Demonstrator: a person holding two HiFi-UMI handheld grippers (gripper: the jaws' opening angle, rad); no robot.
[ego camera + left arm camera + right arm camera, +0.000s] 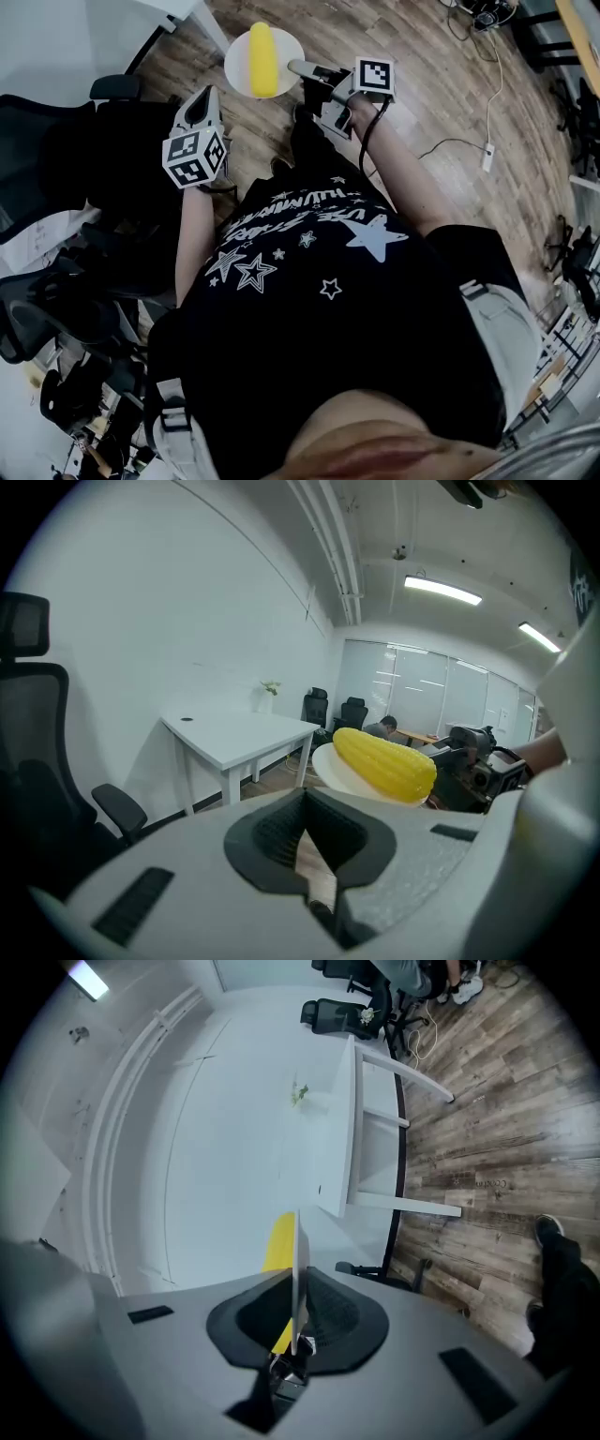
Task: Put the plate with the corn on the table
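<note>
Nearest, the left gripper [205, 95] is held free in the air; its fingers are brought together at the tips and nothing is gripped by them. Just beyond it and to the right, the right gripper [298, 67] is seen with its fingers clamped narrowly on the rim of a white plate [240, 66], which appears edge-on between them in the right gripper view. The plate is held roughly level in the air over the wooden floor [450, 84] and is not set down on anything. One thing is carried in it: a yellow corn [263, 58] cob, laid lengthwise across the middle. A black office chair [56, 141] is found at the left, close beside the left gripper, and its armrest juts out on the side toward the desk. A cable [448, 142] with a small white box is seen lying on the floor at the right, well apart from the plate. Farther off, a white desk [239, 735] is placed against the white wall, well apart from the plate, with a small plant [270, 688] at its far end. Beyond it, more dark chairs [352, 711] are lined up by the windows.
</note>
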